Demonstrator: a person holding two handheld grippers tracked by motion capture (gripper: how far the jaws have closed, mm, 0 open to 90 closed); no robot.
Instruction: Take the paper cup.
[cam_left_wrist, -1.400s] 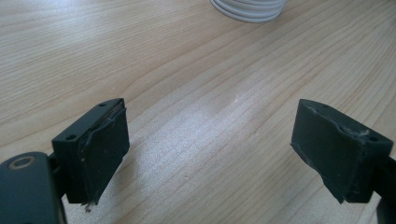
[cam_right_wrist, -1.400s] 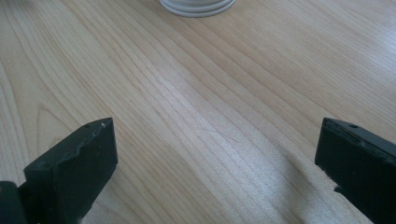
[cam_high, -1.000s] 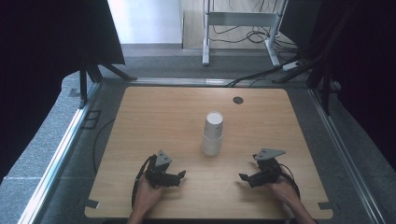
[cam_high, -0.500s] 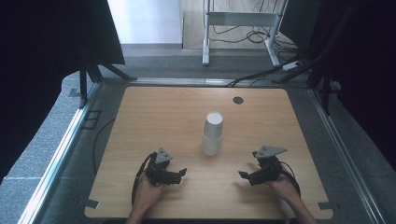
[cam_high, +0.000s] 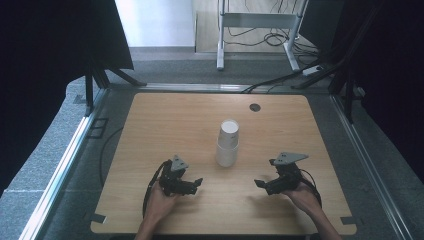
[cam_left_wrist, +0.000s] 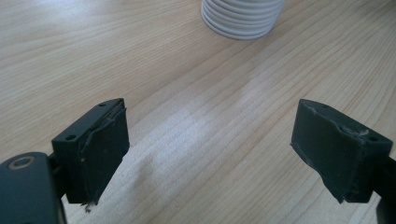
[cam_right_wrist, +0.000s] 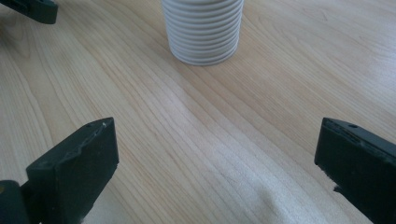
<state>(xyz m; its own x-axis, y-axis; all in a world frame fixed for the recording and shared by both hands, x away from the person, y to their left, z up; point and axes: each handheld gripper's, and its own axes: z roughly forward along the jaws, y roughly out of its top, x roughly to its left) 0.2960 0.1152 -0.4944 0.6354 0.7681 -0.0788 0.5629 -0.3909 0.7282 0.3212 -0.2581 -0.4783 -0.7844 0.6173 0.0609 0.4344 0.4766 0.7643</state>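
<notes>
A stack of white paper cups (cam_high: 227, 143) stands upside down near the middle of the wooden table (cam_high: 165, 120). Its ribbed rims show at the top of the left gripper view (cam_left_wrist: 241, 18) and of the right gripper view (cam_right_wrist: 203, 30). My left gripper (cam_high: 196, 184) rests low at the front left, pointing right toward the stack, jaws open with bare wood between them (cam_left_wrist: 210, 149). At the front right my right gripper (cam_high: 261, 185) points left toward the stack, its jaws wide open and empty (cam_right_wrist: 217, 168). Both stand well short of the cups.
A small dark round grommet (cam_high: 255, 107) sits in the table's far right part. Black posts and cables stand on the grey floor around the table, and a white metal frame (cam_high: 255, 22) stands beyond the far edge. The other gripper's jaw tip (cam_right_wrist: 32, 9) shows at top left.
</notes>
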